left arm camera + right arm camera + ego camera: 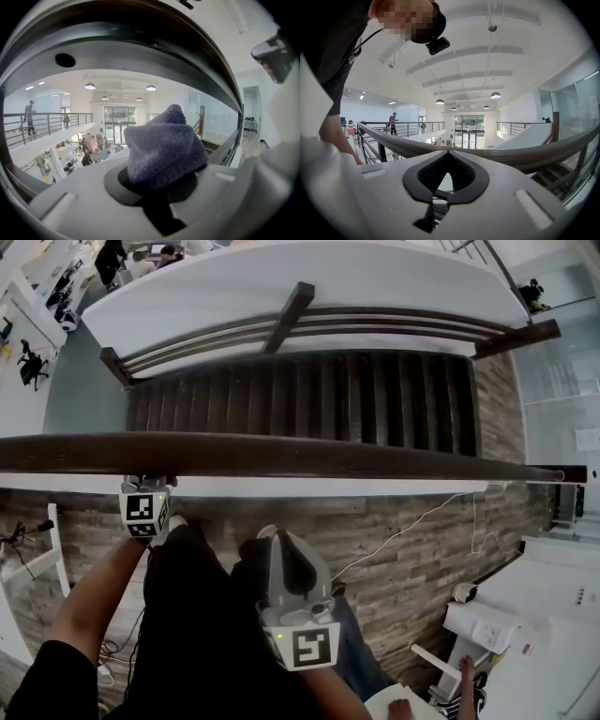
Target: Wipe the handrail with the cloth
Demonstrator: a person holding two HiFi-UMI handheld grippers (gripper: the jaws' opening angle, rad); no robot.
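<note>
While left tool [159,185] clamps cloth [164,145] beneath handrail [300,456], right tool [446,180] hangs closed, empty.

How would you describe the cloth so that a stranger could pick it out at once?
Find the dark wooden handrail above the staircase. Near its left end the left tool reaches it, shut on the cloth. It is the only soft thing there: a bunched, fuzzy grey-blue wad among hard white plastic.
</note>
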